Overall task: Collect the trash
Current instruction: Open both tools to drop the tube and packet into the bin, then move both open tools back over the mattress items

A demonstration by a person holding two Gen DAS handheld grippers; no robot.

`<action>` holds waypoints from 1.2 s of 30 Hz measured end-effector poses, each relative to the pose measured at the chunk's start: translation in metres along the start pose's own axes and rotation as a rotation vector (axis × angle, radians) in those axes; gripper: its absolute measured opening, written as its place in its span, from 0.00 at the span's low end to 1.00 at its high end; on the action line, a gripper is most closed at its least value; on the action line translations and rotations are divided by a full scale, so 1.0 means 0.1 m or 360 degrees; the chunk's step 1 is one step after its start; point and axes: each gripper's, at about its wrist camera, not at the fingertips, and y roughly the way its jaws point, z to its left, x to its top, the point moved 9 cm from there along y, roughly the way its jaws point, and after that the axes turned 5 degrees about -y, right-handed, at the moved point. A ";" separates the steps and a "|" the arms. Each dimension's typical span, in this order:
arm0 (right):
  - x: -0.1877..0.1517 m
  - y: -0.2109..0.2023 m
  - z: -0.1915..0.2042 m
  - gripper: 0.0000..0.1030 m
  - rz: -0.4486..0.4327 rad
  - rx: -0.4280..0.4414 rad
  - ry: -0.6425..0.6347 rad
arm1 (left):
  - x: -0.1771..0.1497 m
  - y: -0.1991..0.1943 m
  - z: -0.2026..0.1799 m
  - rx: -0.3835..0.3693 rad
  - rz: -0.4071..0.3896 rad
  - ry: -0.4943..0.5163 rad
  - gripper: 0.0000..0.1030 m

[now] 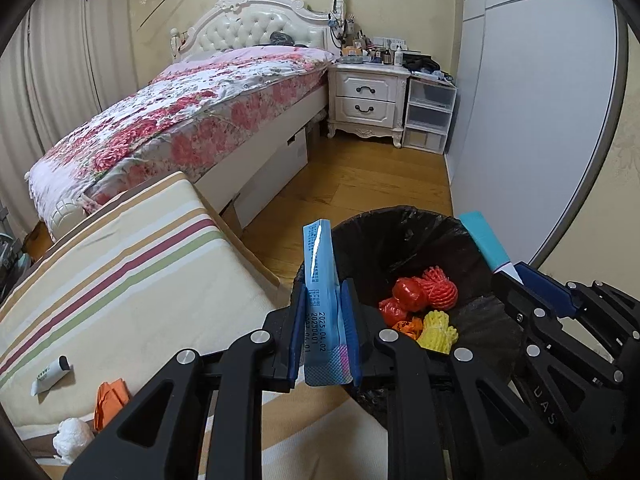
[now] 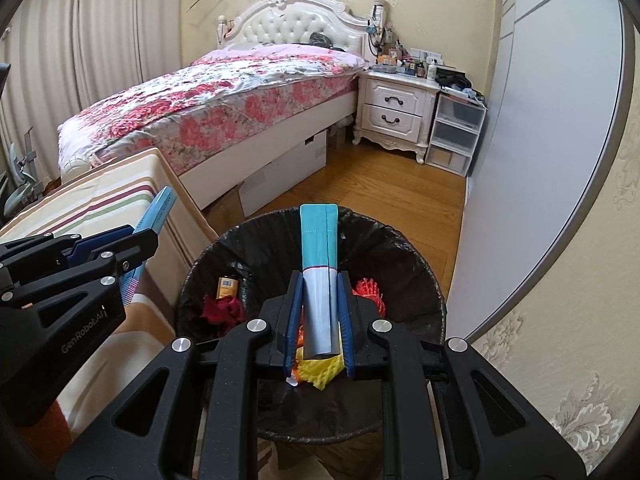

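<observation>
My left gripper (image 1: 325,292) is shut on a blue snack wrapper (image 1: 320,272) and holds it upright at the left rim of the black-lined trash bin (image 1: 404,220). My right gripper (image 2: 319,280) is shut on a teal and silver wrapper (image 2: 319,248), held over the bin (image 2: 256,232). In the bin lie red foam nets (image 1: 438,292), a yellow foam net (image 1: 438,330) and red wrappers (image 1: 408,294). On the striped cushion (image 1: 120,264) lie a white tube (image 1: 50,374), an orange scrap (image 1: 110,400) and a white crumpled wad (image 1: 72,438).
A bed (image 1: 192,108) with a floral cover stands behind the cushion. A white nightstand (image 1: 366,100) and clear plastic drawers (image 1: 428,114) stand at the back. A grey wardrobe (image 1: 532,100) lines the right. Wooden floor (image 1: 360,180) lies between bed and bin.
</observation>
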 end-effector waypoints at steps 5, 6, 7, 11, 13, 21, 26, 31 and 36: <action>-0.03 0.12 -0.10 0.17 0.0027 -0.0011 0.0039 | 0.00 0.18 -0.02 0.0038 0.0050 0.0014 0.19; -0.04 0.14 -0.11 0.17 0.0032 -0.0011 0.0045 | 0.00 0.21 -0.03 0.0040 0.0057 0.0016 0.19; -0.04 0.15 -0.14 0.17 0.0034 -0.0011 0.0051 | 0.00 0.23 -0.04 0.0044 0.0061 0.0023 0.19; -0.04 0.19 -0.19 0.17 0.0037 -0.0012 0.0074 | 0.01 0.28 -0.10 0.0052 0.0069 0.0050 0.19; -0.04 0.20 -0.21 0.18 0.0041 -0.0008 0.0082 | 0.02 0.29 -0.12 0.0050 0.0073 0.0065 0.21; -0.04 0.18 -0.27 0.34 0.0027 -0.0028 0.0100 | 0.04 0.26 -0.14 0.0069 0.0055 0.0073 0.58; -0.05 0.16 -0.32 0.35 0.0025 -0.0051 0.0119 | 0.05 0.24 -0.10 0.0081 0.0051 0.0050 0.67; -0.06 0.14 -0.37 0.41 0.0023 -0.0072 0.0134 | 0.06 0.18 -0.03 0.0086 0.0042 0.0005 0.71; -0.09 0.13 -0.36 0.42 0.0035 -0.0059 0.0143 | 0.05 0.11 0.02 0.0093 0.0028 -0.0006 0.71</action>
